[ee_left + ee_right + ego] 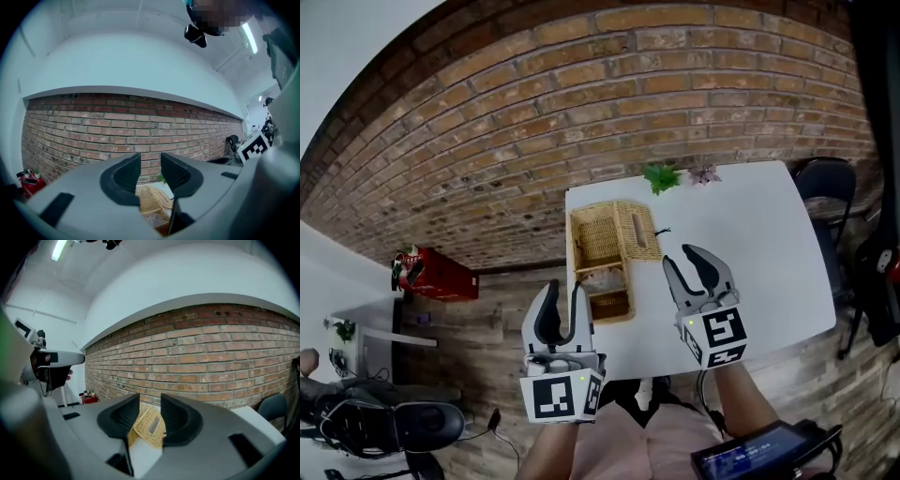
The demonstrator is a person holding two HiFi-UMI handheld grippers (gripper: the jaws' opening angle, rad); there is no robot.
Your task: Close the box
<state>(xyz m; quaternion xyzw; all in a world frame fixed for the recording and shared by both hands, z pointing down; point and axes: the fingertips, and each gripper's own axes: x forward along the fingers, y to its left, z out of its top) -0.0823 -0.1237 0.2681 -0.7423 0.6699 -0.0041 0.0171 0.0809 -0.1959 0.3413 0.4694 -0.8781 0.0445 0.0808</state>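
A woven wicker box lies on the white table near its left edge, with its lid swung up and back and its inside showing. In the head view my left gripper hangs at the table's near left corner, just short of the box, jaws apart and empty. My right gripper hovers over the table to the right of the box, open with nothing between its fingers. The box shows low between the jaws in the left gripper view, and the raised lid in the right gripper view.
A small green plant and a pinkish one stand at the table's far edge by the brick wall. A dark chair stands at the right. A red object sits on the floor to the left.
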